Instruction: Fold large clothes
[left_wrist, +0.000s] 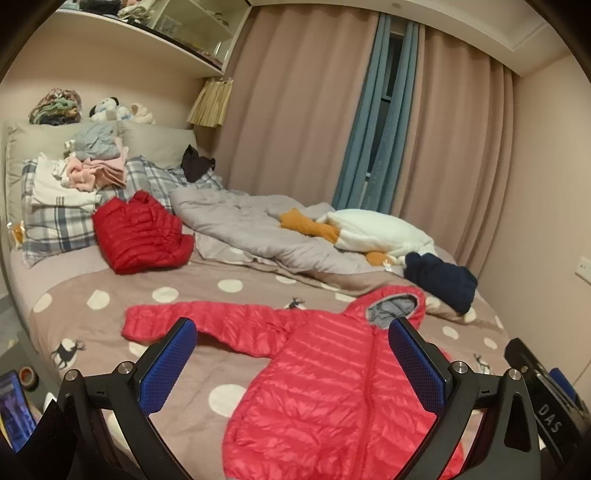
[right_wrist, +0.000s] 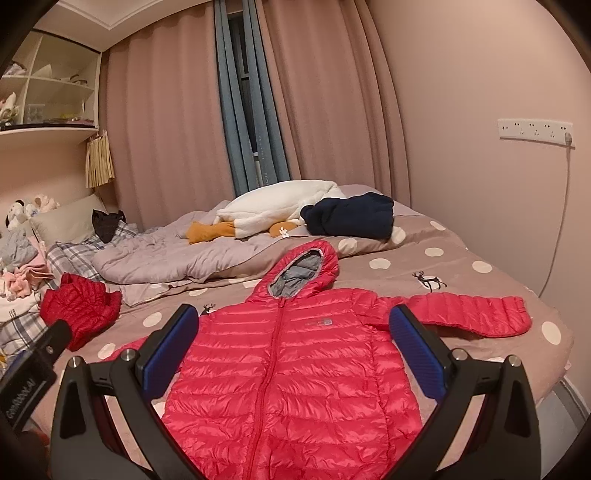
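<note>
Readably, "DAS" in white on a black housing (left_wrist: 550, 421) at right edge of left wrist view; partial white lettering on a black housing (right_wrist: 22, 391) at left edge of right wrist view, too blurred to read in full. Small logo patch on chest of pink puffer jacket (right_wrist: 291, 354), too small to read.

Left to right, left wrist view: lit phone screen (left_wrist: 13, 413) and tape roll (left_wrist: 28, 377) at far left off the bed edge. Stack of folded pale clothes (left_wrist: 92, 166) on plaid pillow (left_wrist: 55, 225). Folded red puffer jacket (left_wrist: 142, 232) on the bed (left_wrist: 92, 325), just below the pillows. Crumpled grey duvet (left_wrist: 240, 225) mid-bed. White-and-orange plush (left_wrist: 373, 232) beyond it, navy garment (left_wrist: 439, 280) just beside the plush.

Pink puffer jacket: quilted in horizontal channels, glossy, hooded, grey hood lining, zip closed up the front. Lying flat, front up, on the near part of the bed, on the brown polka-dot cover with deer prints. Both sleeves spread out to the sides, hood pointing toward the curtains (right_wrist: 332, 110).

Left claw (left_wrist: 293, 363): blue-padded fingers spread wide, nothing between them, held above the jacket body with no visible contact.

Right claw (right_wrist: 293, 350): likewise spread wide and empty, poised over the jacket chest, no visible contact.

Far right, right wrist view: white socket strip (right_wrist: 533, 129) on wall, cable hanging down from it.
</note>
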